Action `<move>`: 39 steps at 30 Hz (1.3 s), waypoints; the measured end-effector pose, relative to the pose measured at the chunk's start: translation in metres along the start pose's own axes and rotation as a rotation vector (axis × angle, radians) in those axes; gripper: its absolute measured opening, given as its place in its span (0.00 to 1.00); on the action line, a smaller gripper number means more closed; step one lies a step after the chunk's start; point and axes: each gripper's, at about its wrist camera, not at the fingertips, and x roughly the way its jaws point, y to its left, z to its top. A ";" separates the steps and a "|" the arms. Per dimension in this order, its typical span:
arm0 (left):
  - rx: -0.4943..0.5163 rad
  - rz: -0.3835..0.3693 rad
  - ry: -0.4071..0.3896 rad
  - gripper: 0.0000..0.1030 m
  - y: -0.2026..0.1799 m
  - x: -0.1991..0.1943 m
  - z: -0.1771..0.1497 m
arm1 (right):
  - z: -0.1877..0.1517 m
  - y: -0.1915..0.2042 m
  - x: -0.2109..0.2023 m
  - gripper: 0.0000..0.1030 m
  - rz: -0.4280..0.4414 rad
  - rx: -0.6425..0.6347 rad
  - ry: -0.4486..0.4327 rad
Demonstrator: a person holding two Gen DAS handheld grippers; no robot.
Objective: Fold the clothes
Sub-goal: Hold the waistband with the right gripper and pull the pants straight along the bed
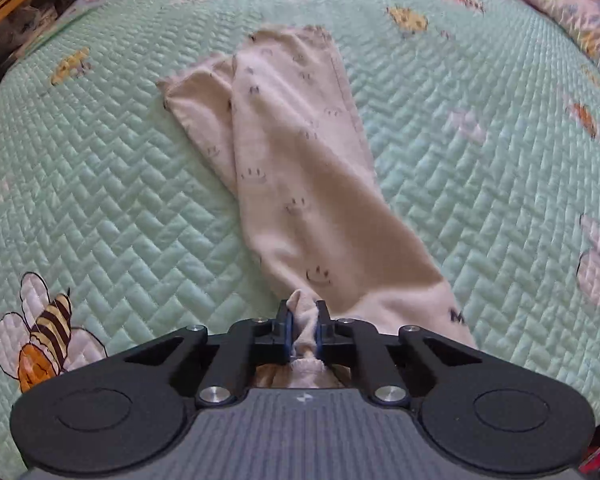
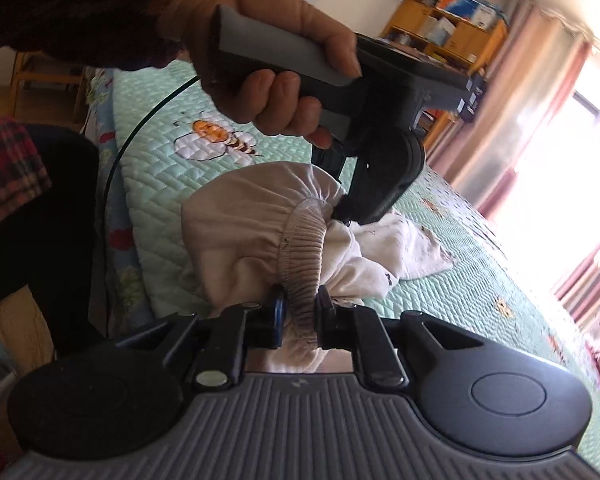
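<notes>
Trousers (image 1: 300, 168): light, limp cotton, sags anywhere unsupported; elastic waistband (image 2: 304, 256) grips best. Left claw (image 1: 303, 330) and right claw (image 2: 300, 312) both clamped on it.

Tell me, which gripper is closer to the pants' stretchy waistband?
Right. The right gripper pinches the waistband itself; the left gripper grips the pants fabric beside it.

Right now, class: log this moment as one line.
left tongs: shut on waistband | right tongs: shut on waistband | pants: legs on quilt | fold: not yet
</notes>
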 end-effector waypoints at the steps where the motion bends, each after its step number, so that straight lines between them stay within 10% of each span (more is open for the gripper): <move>1: -0.013 -0.006 -0.026 0.10 0.001 -0.006 0.004 | 0.000 0.000 0.000 0.15 -0.008 0.003 -0.005; 16: -0.144 -0.095 -0.125 0.09 0.031 -0.043 0.002 | -0.002 0.016 0.003 0.14 0.006 -0.059 -0.033; 24: -0.166 -0.095 -0.394 0.00 0.029 -0.093 0.000 | -0.006 0.023 0.011 0.16 -0.025 -0.119 -0.009; 27: -0.150 -0.077 -0.310 0.01 0.033 -0.081 0.003 | -0.009 0.027 0.012 0.15 -0.018 -0.143 -0.016; 33: -0.053 -0.040 -0.096 0.32 0.023 -0.028 0.010 | -0.010 0.031 0.011 0.15 0.000 -0.163 -0.010; 37: -0.047 0.049 -0.129 0.80 0.018 -0.023 0.022 | -0.009 0.037 0.012 0.15 0.004 -0.175 -0.008; 39: -0.059 0.089 -0.135 0.87 0.018 -0.020 0.030 | -0.008 0.038 0.013 0.16 0.005 -0.175 -0.008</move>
